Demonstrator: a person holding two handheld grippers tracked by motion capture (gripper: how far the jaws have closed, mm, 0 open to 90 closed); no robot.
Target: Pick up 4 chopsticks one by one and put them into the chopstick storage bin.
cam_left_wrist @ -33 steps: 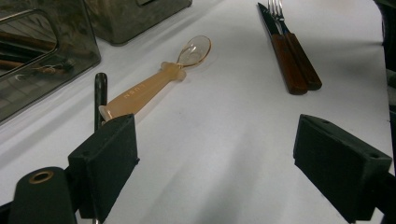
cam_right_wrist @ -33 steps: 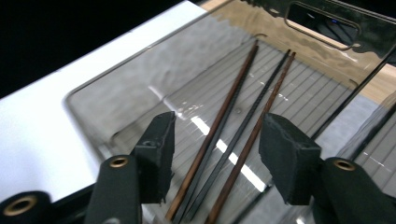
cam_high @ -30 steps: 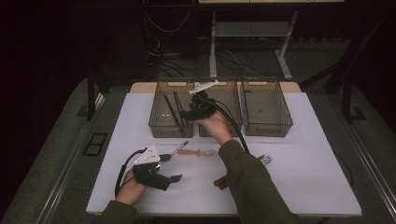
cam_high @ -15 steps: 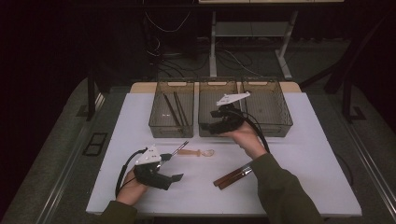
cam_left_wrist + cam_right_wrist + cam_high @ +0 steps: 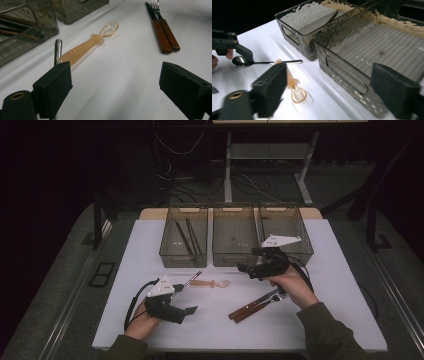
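The right tongs [image 5: 243, 268] are hovering just past the orange spoon [image 5: 210, 283], jaws having just been opening, gripping nothing. The left tongs [image 5: 192, 309] are gaping empty near the spoon's handle.

Translucent amber plastic spoon [image 5: 210, 283], flat on the white table [image 5: 150, 245], just before the left and middle bins [image 5: 235, 237]; clear bowl toward the right, chunky handle toward the left, lettering on the handle. Metal spoon [image 5: 262, 61] beside it, handle tip just at the amber handle's end, bowl near the left gripper [image 5: 187, 311]. Both unheld.
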